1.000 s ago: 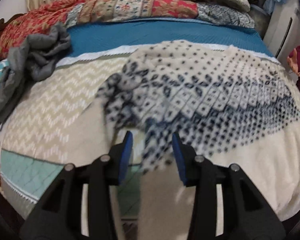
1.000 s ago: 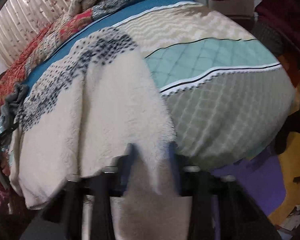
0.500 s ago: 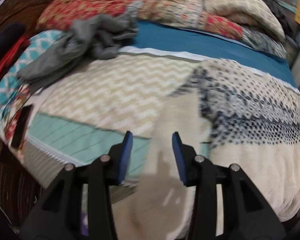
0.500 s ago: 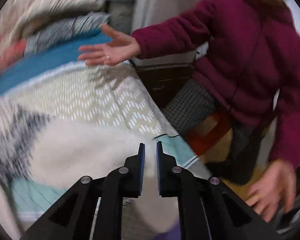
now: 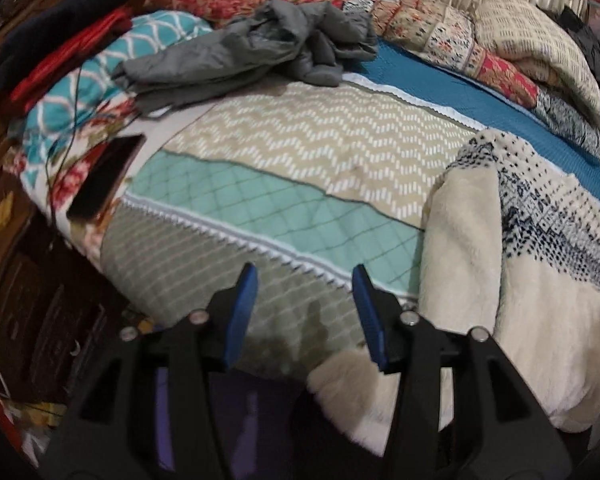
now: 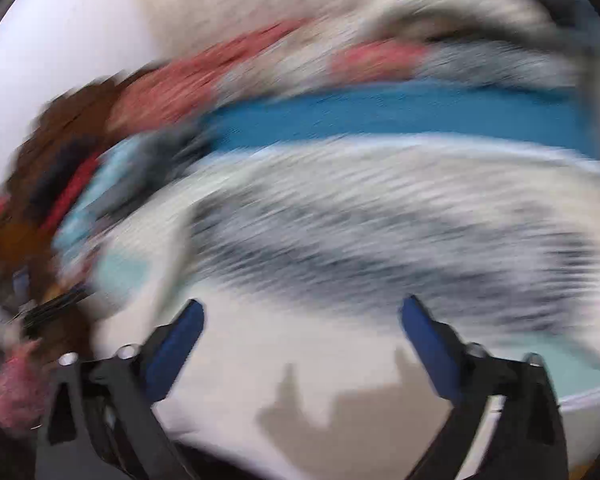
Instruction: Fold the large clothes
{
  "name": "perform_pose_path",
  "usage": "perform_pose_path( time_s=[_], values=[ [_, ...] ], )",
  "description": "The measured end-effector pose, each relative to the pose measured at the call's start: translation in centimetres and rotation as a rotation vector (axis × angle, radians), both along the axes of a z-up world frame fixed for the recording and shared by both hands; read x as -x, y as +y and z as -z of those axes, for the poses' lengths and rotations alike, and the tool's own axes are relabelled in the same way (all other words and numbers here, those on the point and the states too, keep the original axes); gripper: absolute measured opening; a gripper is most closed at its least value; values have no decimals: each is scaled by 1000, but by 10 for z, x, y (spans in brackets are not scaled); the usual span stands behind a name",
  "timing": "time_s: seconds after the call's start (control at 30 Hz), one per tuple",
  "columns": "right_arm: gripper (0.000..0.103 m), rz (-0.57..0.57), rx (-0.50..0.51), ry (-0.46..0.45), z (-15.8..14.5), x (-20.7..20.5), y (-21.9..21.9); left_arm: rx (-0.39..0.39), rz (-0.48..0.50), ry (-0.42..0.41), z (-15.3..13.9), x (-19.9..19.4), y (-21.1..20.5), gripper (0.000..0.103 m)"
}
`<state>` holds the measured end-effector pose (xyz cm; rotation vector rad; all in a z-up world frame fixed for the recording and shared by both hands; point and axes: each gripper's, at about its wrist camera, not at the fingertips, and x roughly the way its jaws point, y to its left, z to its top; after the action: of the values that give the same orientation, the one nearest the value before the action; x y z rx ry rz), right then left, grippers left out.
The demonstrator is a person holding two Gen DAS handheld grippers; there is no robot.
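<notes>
Now cream fleece sweater (image 5: 540, 280) w/ navy dotted band, rumpled on bedspread (image 5: 300, 152).

Quilted bed (image 5: 284, 224) (striped), dark wooden furniture (image 5: 40, 300), dim light

both wrist views face bed (image 5: 284, 216) from near edge; share fleece sweater (image 5: 512, 264).

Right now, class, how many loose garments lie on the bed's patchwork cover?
2. A crumpled grey garment lies at the far side near the quilts; a cream fleece sweater with a dark dotted pattern lies at the right edge. Others may be hidden among the piled bedding.
</notes>
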<state>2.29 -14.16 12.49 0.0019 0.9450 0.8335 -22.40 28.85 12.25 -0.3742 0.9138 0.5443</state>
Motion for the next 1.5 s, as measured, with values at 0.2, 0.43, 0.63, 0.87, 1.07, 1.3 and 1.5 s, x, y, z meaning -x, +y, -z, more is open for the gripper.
perform_pose_path(
  time_s=[0.2,0.43,0.63,0.87,1.07,1.3,1.5],
  values=[
    [91,-375,46,148,52,71,165,39,12,-34,6,34,-2,47],
    [47,-373,22,535,124,59,224,18,43,-83,-3,50,8,47],
    [23,-425,43,418,78,52,193,15,55,-138,-16,36,4,47],
    [23,-319,405,-40,-39,-49,84,-3,147,-173,-32,-21,-13,47],
    [25,43,694,-289,-13,-155,-16,3,322,-180,-39,-146,-56,47],
    [41,260,118,70,19,-189,-135,222,440,-29,4,-320,-87,58],
    [50,355,49,126,39,-165,-141,323,408,70,58,-389,-93,8]
  ],
)
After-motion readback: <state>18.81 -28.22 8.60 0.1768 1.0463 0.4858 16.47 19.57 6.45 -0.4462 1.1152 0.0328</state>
